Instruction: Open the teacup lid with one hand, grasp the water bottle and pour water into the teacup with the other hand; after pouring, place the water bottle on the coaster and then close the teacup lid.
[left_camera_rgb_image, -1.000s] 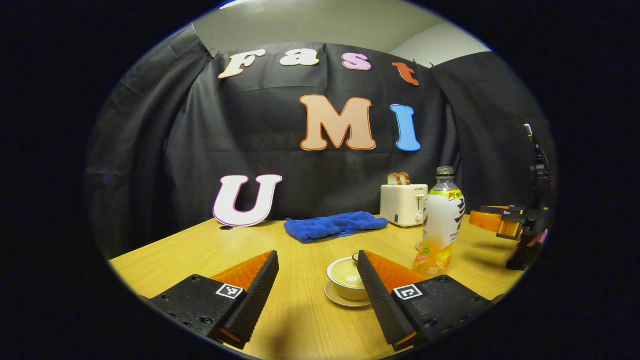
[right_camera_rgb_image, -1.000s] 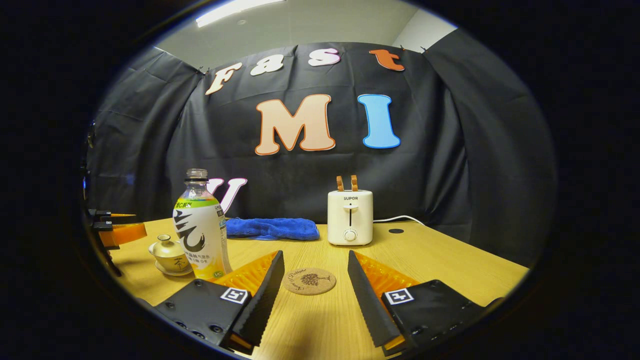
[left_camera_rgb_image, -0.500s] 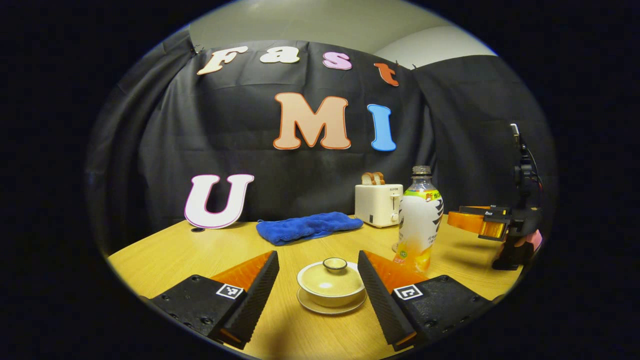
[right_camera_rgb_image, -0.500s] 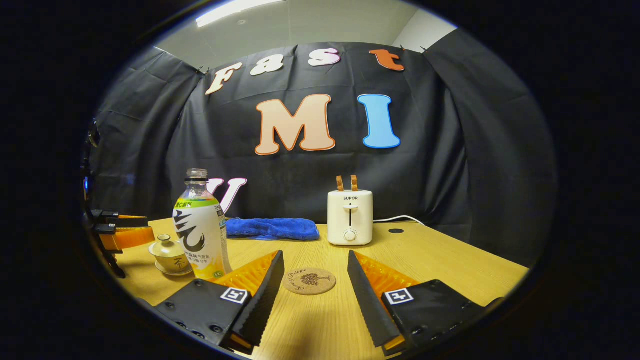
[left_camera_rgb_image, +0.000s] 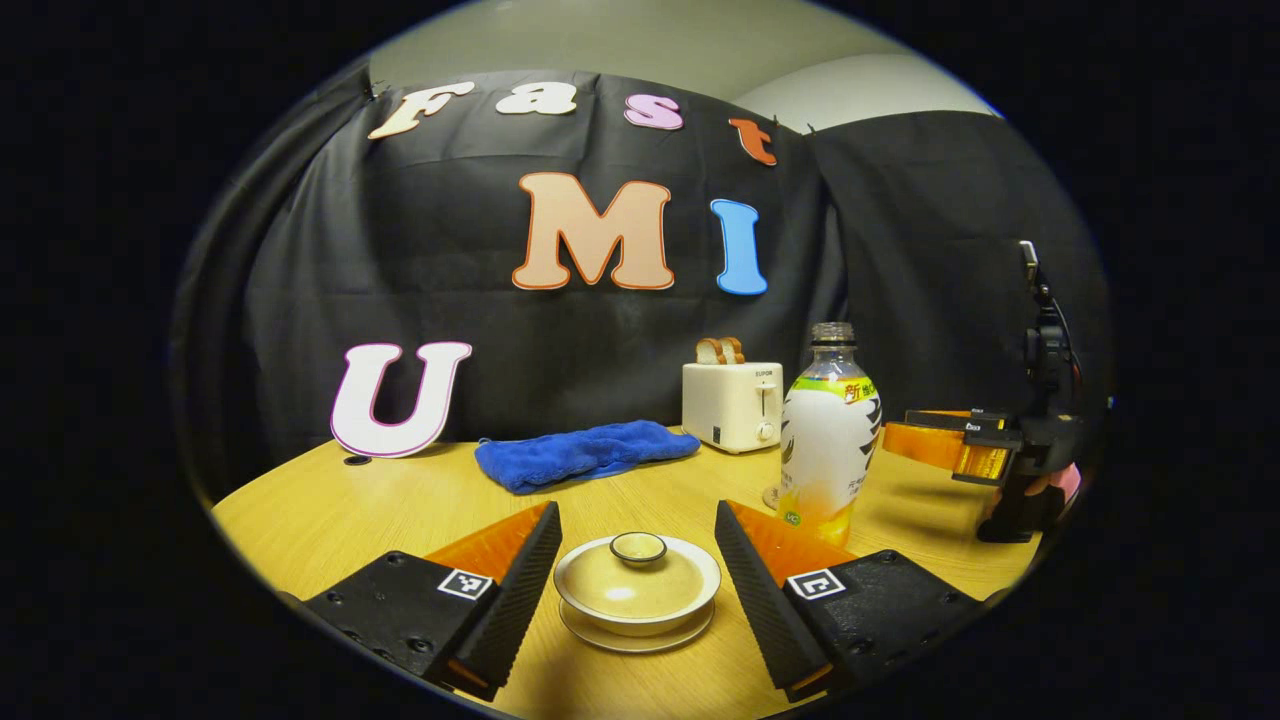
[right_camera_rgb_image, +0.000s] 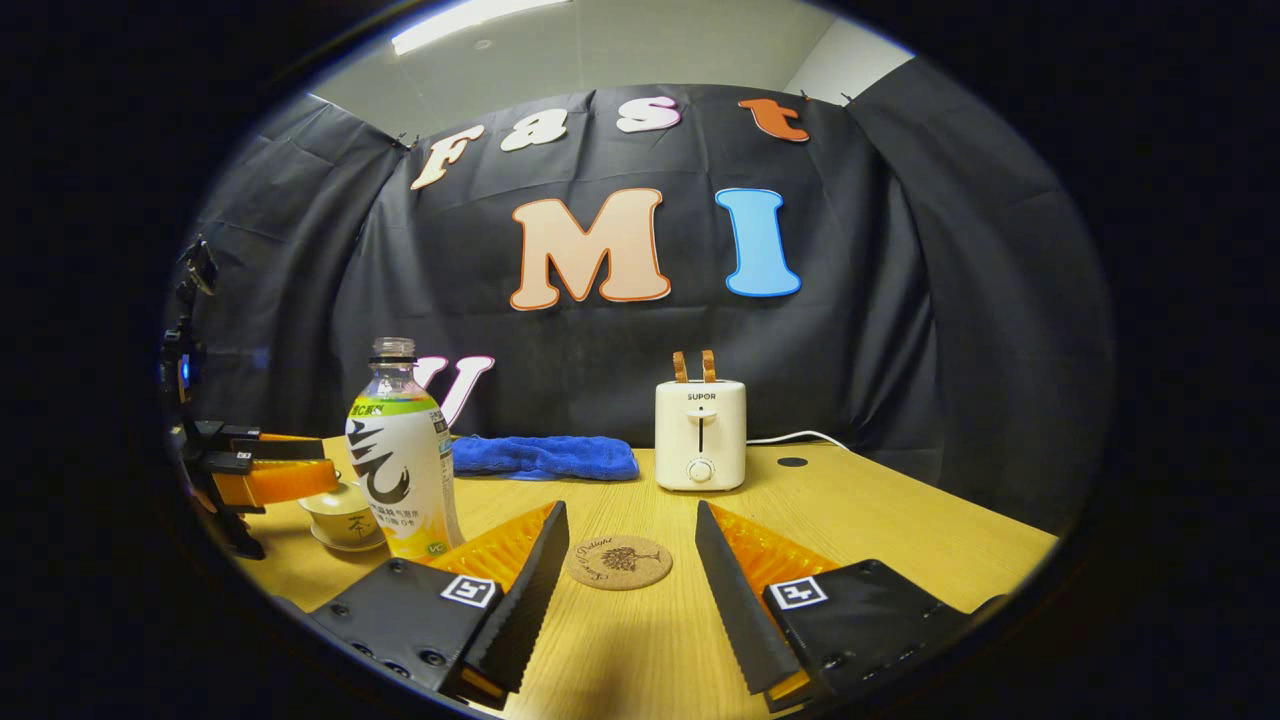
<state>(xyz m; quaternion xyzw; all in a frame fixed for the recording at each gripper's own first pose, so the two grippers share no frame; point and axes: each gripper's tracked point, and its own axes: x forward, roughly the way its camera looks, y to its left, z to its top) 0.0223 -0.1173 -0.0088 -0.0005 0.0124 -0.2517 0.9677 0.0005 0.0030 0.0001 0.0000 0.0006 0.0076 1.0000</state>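
None of the task's steps is complete. The left hand-held gripper (left_camera_rgb_image: 637, 590) is spread wide with the teacup (left_camera_rgb_image: 637, 598) between its fingers, holding nothing; the lid (left_camera_rgb_image: 638, 577) sits on the cup. The right hand-held gripper (right_camera_rgb_image: 625, 590) is likewise spread wide and empty, with the coaster (right_camera_rgb_image: 619, 561) between its fingers. The water bottle (right_camera_rgb_image: 402, 460) stands upright just beside the teacup, on the coaster side. Lid removal, pouring, bottle placement and lid closing remain.
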